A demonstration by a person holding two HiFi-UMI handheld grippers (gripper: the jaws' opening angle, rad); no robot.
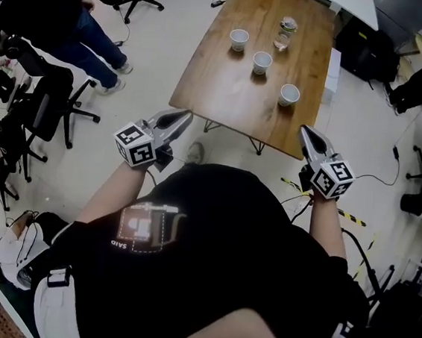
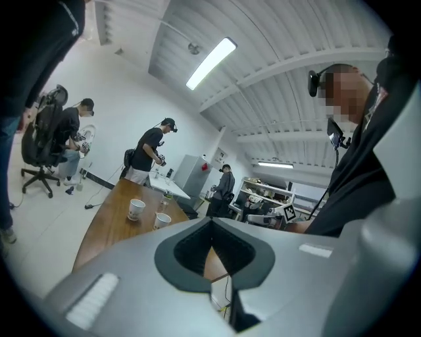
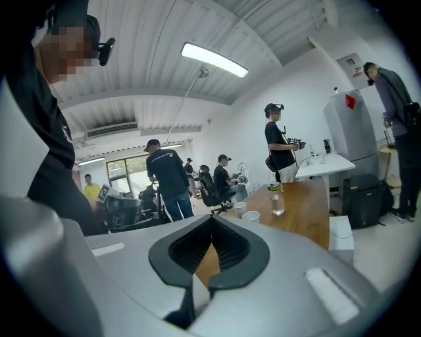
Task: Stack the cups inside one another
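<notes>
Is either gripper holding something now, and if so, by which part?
Nothing is held. The left gripper and the right gripper are both shut and empty; the three white cups stand on the wooden table, away from both.

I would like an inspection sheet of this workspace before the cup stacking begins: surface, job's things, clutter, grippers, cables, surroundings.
Surface: wooden table, few things on it.
Job's things: far cup, middle cup, near cup; all upright, apart, none stacked.
Clutter: clear bottle standing beside the far cup.
Grippers: left gripper and right gripper both shut and empty, at the table's near edge, away from the cups.
Cables: floor cable to the right of the table.
Surroundings: office chair and a standing person at the left.
</notes>
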